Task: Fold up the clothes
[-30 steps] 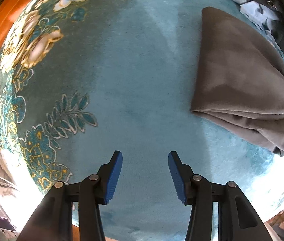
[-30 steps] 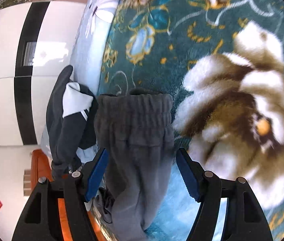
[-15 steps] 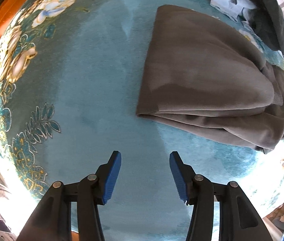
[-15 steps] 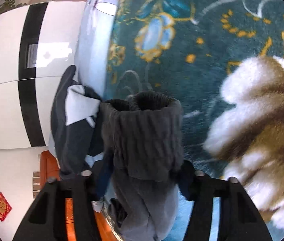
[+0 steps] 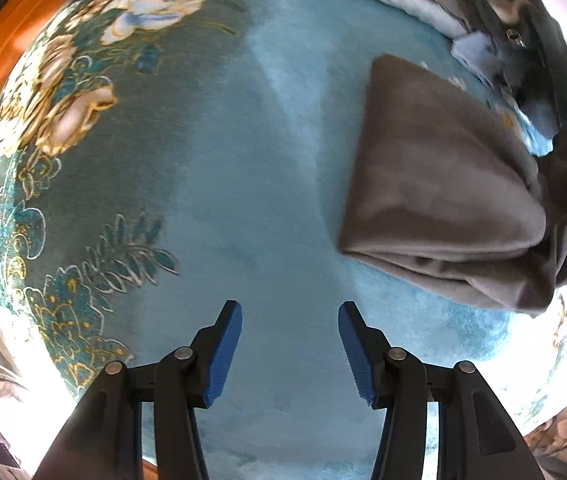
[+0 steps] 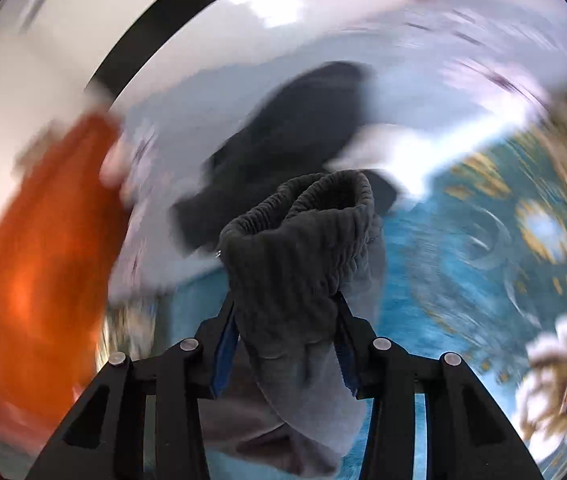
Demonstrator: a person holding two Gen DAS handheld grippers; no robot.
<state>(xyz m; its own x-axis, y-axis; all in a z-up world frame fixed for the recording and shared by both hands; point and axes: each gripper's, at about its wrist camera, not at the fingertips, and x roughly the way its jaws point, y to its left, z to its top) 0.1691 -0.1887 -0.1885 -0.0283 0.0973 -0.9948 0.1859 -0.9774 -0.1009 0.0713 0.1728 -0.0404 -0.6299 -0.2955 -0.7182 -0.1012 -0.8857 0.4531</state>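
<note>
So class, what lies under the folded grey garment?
The grey garment rests on the teal floral blanket, which shows all around it. Whatever the blanket covers stays hidden.

Bright daylight, right view motion-blurred

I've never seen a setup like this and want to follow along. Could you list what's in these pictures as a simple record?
surface: teal floral blanket
garment: grey sweatpants, partly folded, lying on blanket
left gripper: fingers apart, nothing between them, above bare blanket
right gripper: fingers have just closed on the ribbed waistband
background: dark jacket beyond the sweatpants
right view: heavily blurred
</note>
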